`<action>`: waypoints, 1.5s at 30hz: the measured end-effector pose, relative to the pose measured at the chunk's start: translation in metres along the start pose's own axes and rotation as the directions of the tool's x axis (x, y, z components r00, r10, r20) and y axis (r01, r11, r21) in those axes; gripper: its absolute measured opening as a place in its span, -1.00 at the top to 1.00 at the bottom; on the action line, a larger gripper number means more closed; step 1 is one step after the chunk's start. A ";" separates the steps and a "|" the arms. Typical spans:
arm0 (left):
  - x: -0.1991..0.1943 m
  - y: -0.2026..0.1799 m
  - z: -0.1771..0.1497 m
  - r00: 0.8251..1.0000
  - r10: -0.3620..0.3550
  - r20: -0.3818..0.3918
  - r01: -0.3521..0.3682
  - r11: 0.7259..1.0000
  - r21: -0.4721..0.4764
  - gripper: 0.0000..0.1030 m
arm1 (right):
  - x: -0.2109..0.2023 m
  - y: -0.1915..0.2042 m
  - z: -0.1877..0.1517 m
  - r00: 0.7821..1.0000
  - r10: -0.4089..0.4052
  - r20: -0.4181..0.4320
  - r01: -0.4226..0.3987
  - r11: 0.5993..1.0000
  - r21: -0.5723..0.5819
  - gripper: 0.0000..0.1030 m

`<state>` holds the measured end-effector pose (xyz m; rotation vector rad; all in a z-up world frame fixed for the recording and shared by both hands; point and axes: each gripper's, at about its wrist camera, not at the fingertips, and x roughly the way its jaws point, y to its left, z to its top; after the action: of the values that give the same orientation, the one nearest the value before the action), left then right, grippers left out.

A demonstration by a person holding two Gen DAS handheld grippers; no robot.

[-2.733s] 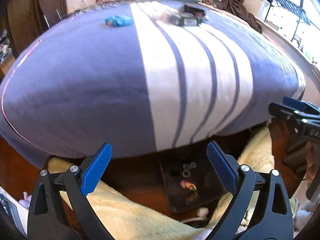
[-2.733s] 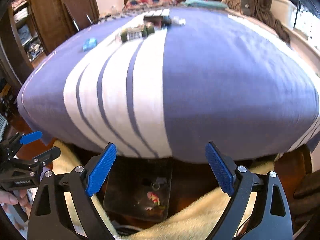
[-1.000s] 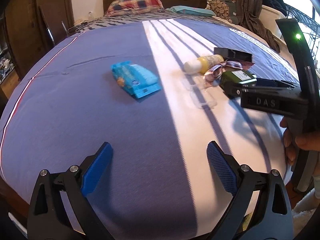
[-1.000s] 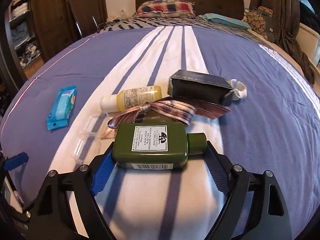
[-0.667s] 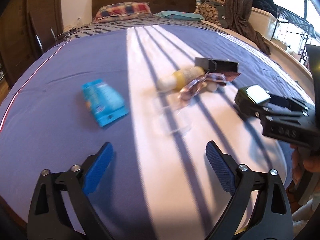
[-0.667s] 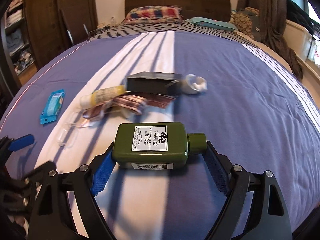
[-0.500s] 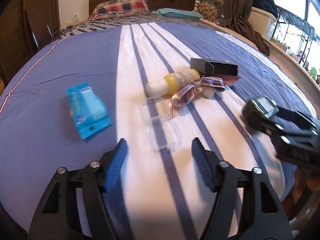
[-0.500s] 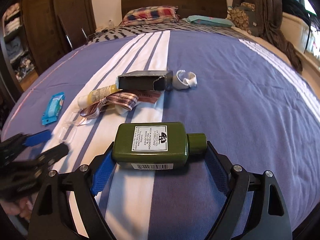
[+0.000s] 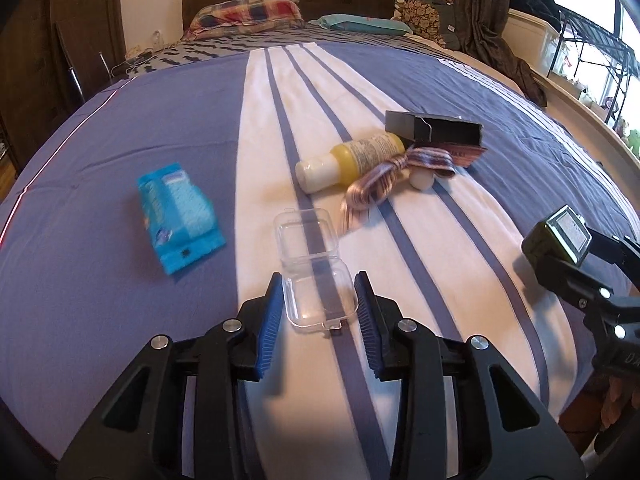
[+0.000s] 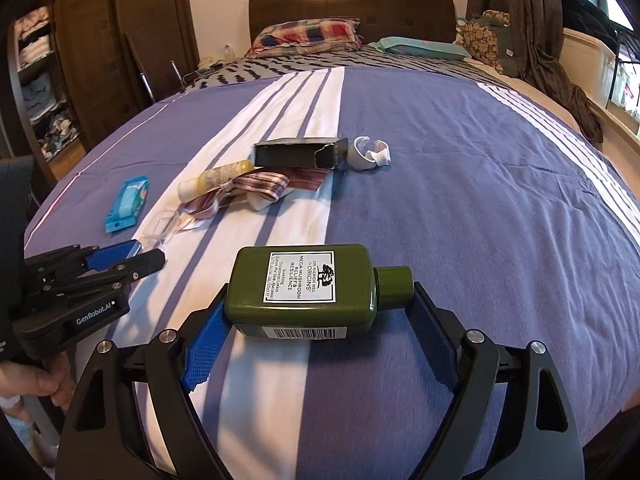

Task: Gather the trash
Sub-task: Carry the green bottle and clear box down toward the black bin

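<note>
**Left jaws closing on a clear case; right jaws carrying a bottle**

Since half a second earlier, the left gripper has narrowed its jaws around the clear plastic case at lower centre on the bed; the pads flank it, contact uncertain. Step in hand: grasping. Next: finish closing, lift. The right gripper clamps the green bottle.

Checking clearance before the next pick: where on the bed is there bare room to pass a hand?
Bare purple bedspread lies right of the white stripes. A smaller patch lies left of the blue wipes pack. Crowded: the stripes, where yellow bottle, ribbon, black carton and clear plastic case cluster.
</note>
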<state>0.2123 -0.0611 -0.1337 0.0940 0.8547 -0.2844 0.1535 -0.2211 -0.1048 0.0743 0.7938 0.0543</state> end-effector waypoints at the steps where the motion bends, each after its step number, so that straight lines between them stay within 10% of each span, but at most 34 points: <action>1: -0.005 0.000 -0.005 1.000 -0.003 0.001 0.003 1.000 -0.003 0.34 | -0.003 0.002 -0.002 1.000 0.001 0.001 -0.001 1.000 -0.003 -0.65; 26: -0.117 -0.014 -0.107 0.997 -0.043 0.070 0.043 0.999 0.003 0.35 | -0.100 0.036 -0.080 0.998 0.050 0.043 -0.049 0.998 -0.024 -0.65; 45: -0.105 -0.025 -0.199 0.991 -0.098 -0.096 0.098 0.995 -0.008 0.35 | -0.087 0.040 -0.158 0.991 0.069 -0.114 -0.070 0.998 -0.006 -0.65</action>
<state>-0.0050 -0.0239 -0.1840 0.0631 0.9573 -0.3727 -0.0207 -0.1804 -0.1502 0.0900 0.9048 0.1292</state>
